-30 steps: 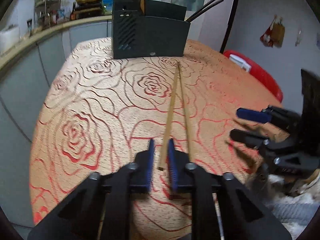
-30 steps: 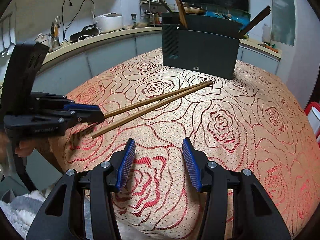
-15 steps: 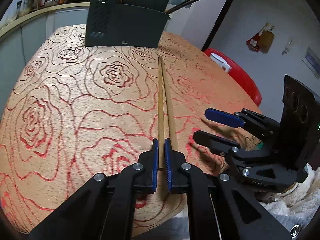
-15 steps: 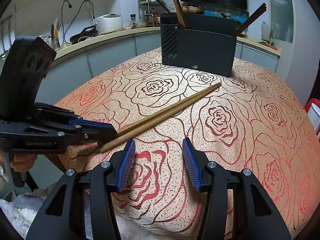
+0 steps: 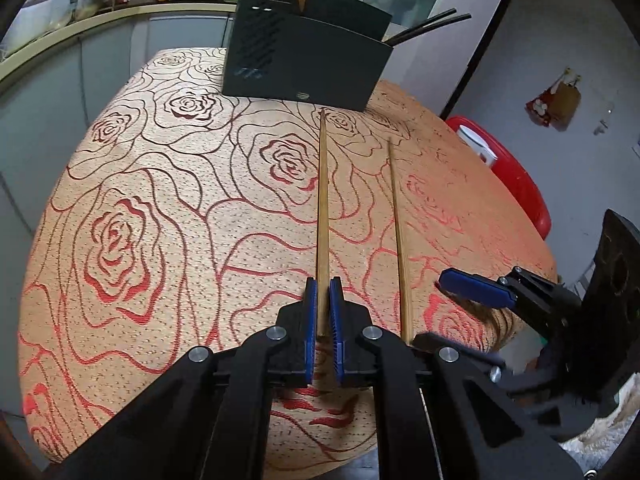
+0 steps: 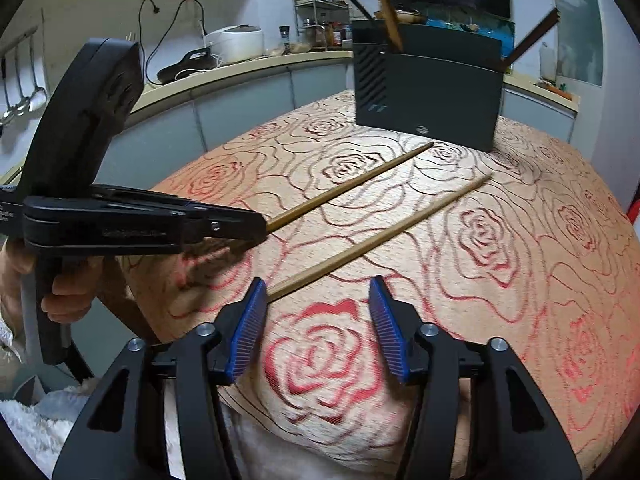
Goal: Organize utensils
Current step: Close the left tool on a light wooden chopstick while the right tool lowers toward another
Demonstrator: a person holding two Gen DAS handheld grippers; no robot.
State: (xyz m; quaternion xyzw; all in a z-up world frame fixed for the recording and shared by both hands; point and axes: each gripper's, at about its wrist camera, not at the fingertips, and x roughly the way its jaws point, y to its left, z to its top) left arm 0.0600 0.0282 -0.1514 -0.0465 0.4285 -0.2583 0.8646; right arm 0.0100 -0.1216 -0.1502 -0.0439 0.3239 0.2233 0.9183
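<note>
The rose-patterned bench [image 5: 160, 208] carried a dark holder [image 5: 304, 60] far ahead of both tongs. Left tongs [image 5: 323, 320] pinched one chopstick [image 5: 322, 200] near its end; a bump could swing it loose. Right tongs [image 6: 318, 320], just widened, gaped empty beside the other chopstick [image 6: 380, 240].

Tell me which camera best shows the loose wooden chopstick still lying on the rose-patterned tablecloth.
The right wrist view: the loose wooden chopstick runs its whole length unobstructed, its near end by the right gripper. In the left wrist view the chopstick is thinner and its near end slips behind the left gripper.
</note>
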